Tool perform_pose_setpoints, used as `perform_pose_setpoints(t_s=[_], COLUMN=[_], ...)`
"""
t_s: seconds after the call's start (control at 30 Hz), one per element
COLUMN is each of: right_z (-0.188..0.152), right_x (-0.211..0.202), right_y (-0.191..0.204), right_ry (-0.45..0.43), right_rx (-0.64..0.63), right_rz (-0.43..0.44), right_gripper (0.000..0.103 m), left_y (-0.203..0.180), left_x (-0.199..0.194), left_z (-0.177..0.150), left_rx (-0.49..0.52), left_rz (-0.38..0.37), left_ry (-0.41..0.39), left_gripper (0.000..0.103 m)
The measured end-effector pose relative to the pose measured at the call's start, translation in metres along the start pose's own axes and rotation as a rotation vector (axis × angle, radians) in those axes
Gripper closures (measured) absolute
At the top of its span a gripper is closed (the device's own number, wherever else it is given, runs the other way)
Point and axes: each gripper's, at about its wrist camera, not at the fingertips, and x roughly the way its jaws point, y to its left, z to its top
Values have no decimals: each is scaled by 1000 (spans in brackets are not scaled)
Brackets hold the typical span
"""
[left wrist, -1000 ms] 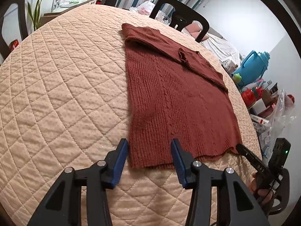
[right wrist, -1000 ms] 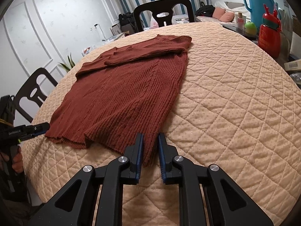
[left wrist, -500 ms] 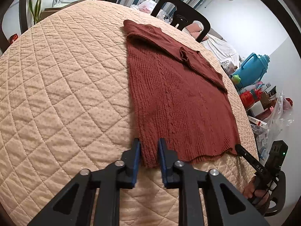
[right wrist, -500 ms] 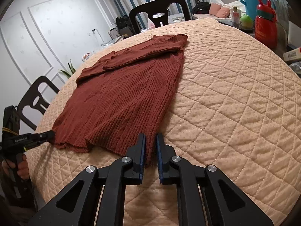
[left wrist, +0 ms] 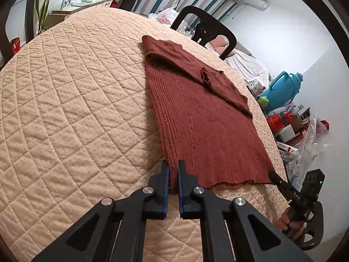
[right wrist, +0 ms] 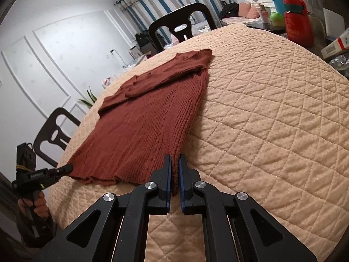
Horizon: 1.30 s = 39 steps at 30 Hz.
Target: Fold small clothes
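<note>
The red sweater (left wrist: pixel 205 118) lies flat on the quilted surface (left wrist: pixel 65 109) (sleeves folded in). The left gripper (left wrist: pixel 173 172) and right gripper (right wrist: pixel 174 170) each have jaws clamped on a bottom corner.

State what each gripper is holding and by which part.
Both hold the rust-red sweater by its bottom hem: the left gripper pinches the hem's left corner, the right gripper its right corner.

White letters reading "DAS" stand on the black arm of the right gripper (left wrist: pixel 271 174) in the left wrist view; the label on the left gripper (right wrist: pixel 65 168) is too blurred to read.
</note>
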Motion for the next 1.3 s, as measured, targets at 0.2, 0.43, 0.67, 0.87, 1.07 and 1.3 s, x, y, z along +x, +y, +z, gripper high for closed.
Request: perform_pose_setpoints(t_s=[0.2, 0.43, 0.67, 0.87, 1.07, 1.3], right_z=[-2, -7, -7, 15, 42, 82], right_x=[-15, -38, -55, -56, -47, -30], right_y=[3, 13, 23, 25, 28, 24], right_ry=[-25, -56, -89, -120, -134, -141], right_rx=[-1, -29, -53, -68, -74, -45], right_rz=[36, 72, 104, 107, 103, 94], right_gripper=[97, 97, 97, 97, 97, 97], left_y=[1, 1, -1, -9, -19, -28], left_x=[-9, -29, -45, -43, -36, -23], left_z=[-3, -13, -14, 10, 42, 86], left_rx=[-3, 13, 0, 11, 22, 27], left_rz=[-17, -39, -117, -138, -148, -147], left_ry=[-7, -28, -51, -82, -105, -128], left_gripper=[95, 95, 95, 95, 95, 95])
